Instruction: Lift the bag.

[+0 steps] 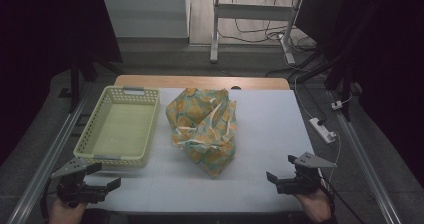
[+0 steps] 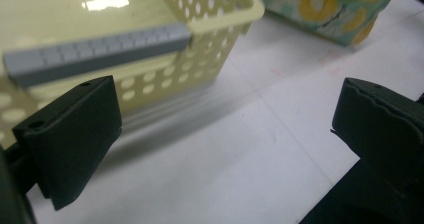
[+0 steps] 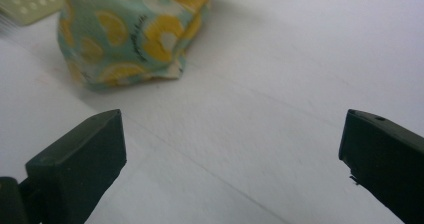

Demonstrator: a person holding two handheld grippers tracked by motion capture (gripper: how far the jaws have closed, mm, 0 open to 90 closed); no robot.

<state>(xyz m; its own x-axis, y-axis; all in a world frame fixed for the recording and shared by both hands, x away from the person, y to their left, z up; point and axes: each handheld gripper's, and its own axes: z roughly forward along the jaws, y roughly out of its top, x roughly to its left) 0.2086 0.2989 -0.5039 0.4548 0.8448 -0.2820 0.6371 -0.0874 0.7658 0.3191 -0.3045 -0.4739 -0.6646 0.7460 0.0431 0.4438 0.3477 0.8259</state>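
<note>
A crumpled teal cloth bag with orange fruit prints (image 1: 204, 129) lies in the middle of the white table (image 1: 270, 134). A pale yellow perforated basket (image 1: 120, 126) stands to its left, empty, with grey handles. My left gripper (image 1: 102, 186) rests at the near left corner, just in front of the basket, jaws wide apart with nothing between them. My right gripper (image 1: 280, 176) sits at the near right, also open and empty. The left gripper view has the basket corner (image 2: 200, 29) and the bag (image 2: 325, 9) ahead. In the right gripper view the bag (image 3: 135, 29) lies ahead on the left.
A wooden strip (image 1: 200, 81) borders the table's far edge. A white power strip (image 1: 322, 129) with cables lies on the floor to the right. Metal rails (image 1: 45, 159) run along both sides, and a desk frame (image 1: 250, 24) stands behind.
</note>
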